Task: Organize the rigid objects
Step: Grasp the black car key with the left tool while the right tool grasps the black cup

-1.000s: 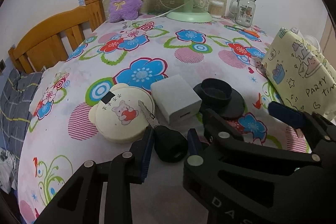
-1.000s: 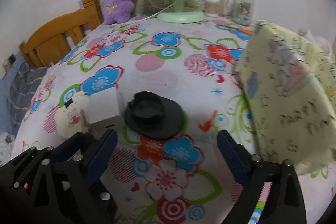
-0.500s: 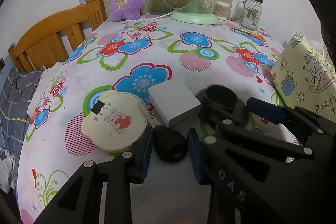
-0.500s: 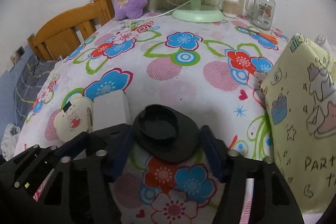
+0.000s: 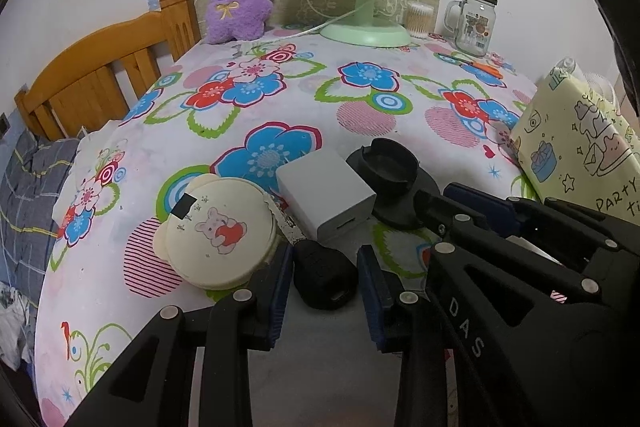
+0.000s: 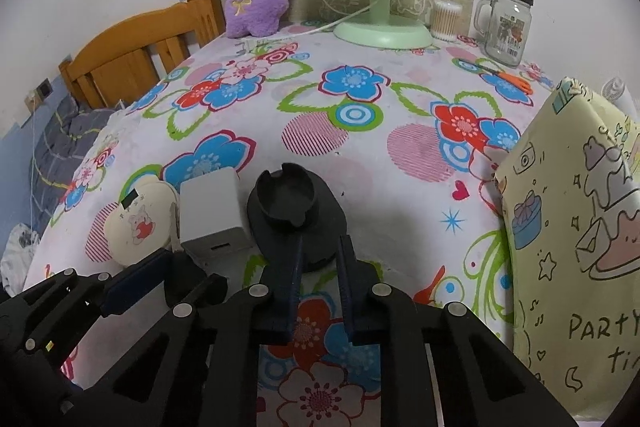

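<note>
While both grippers sit low over the floral cloth:
Gift bag: off to the right gripper's right.
Black stand: straight ahead of the right gripper — jaws clamped on its near rim.
White charger: ahead of the left gripper, beside the stand.
Round compact: ahead-left.
Key fob: pinched between the left jaws — blade pointing forward.
</note>
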Available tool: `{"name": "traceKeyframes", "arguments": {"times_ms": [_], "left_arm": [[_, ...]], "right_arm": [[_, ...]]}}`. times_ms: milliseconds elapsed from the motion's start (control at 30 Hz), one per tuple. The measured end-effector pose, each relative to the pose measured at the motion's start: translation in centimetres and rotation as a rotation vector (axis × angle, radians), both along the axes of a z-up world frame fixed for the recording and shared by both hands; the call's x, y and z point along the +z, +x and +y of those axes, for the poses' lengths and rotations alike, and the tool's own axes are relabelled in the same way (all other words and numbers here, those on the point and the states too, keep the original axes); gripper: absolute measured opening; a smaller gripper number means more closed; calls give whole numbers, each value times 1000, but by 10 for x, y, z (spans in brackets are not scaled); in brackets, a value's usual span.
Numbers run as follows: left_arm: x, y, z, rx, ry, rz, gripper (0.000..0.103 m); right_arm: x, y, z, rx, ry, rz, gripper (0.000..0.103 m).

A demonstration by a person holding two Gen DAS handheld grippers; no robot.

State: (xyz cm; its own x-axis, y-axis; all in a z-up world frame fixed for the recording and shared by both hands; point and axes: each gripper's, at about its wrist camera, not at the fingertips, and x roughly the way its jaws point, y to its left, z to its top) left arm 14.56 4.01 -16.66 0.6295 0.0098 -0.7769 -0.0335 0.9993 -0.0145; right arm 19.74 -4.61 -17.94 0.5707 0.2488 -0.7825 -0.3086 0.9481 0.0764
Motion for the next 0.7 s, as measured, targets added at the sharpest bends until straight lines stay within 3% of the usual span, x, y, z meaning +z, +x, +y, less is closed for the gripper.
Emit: {"name": "traceKeyframes", "arguments": {"times_ms": [133,233,300,700], "left_arm": [[2,3,1,-7,5,3,33],[2,8,3,-13,-2,7,33],[2,11,4,-18,-5,8,33],[1,29,10,-20,-16,23,33]], "right_arm": [[2,4,2,8,-4,2,23],[2,8,3,13,-6,14,35],[3,12,5,15,-7,13,38],[-3,37,13,57,3,20,38]]}}
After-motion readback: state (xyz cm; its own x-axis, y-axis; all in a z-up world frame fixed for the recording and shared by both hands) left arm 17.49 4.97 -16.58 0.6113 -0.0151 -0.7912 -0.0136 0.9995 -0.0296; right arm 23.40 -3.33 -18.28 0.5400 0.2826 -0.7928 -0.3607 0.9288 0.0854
